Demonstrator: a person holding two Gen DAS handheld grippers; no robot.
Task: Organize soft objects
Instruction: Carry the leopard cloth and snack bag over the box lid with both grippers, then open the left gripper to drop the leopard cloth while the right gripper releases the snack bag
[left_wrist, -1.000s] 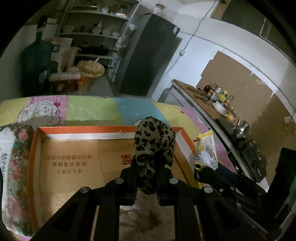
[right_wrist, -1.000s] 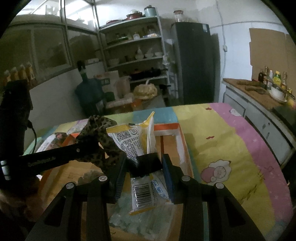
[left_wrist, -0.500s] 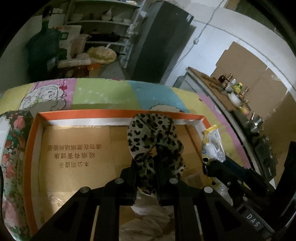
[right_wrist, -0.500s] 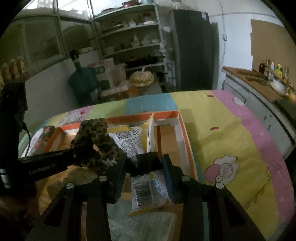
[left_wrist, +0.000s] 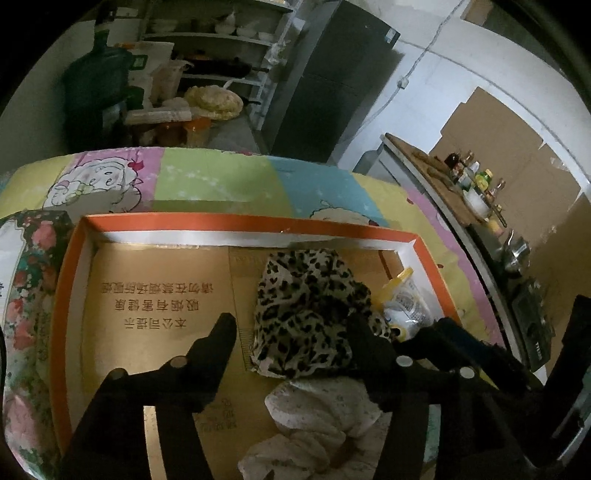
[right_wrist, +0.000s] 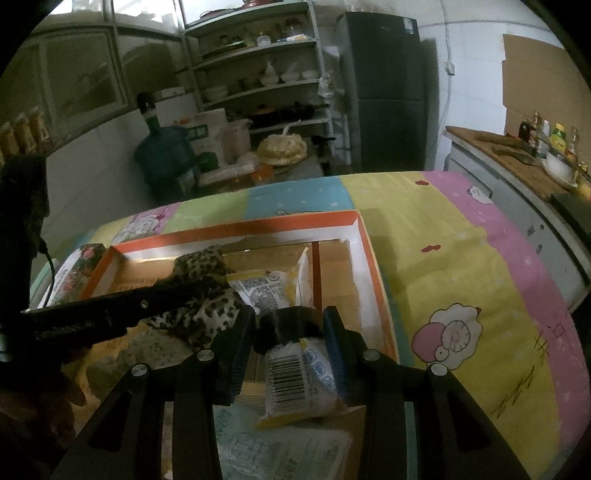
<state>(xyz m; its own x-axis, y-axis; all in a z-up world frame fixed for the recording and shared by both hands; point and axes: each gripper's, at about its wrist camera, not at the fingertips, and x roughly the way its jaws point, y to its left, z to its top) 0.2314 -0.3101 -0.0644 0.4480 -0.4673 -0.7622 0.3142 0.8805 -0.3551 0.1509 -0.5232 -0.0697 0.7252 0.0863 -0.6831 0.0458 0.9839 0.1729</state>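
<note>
Left black two-finger gripper (left_wrist: 291, 328): fingers spread wide, nothing clamped. Right black two-finger gripper (right_wrist: 290, 341): fingers closed on white-and-yellow plastic snack packet (right_wrist: 291, 365).

free: box floor (left_wrist: 155, 295) left half | blocked: leopard cloth (left_wrist: 306, 314), snack packet (right_wrist: 291, 354), probably right wall

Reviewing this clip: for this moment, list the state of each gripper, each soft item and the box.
left gripper: open, jaws spread either side of the leopard-print cloth.
right gripper: shut on the snack packet.
leopard-print cloth: released, crumpled inside the box.
snack packet: held above the box.
white floral cloth: bunched in the box.
orange box: open-topped.
</note>
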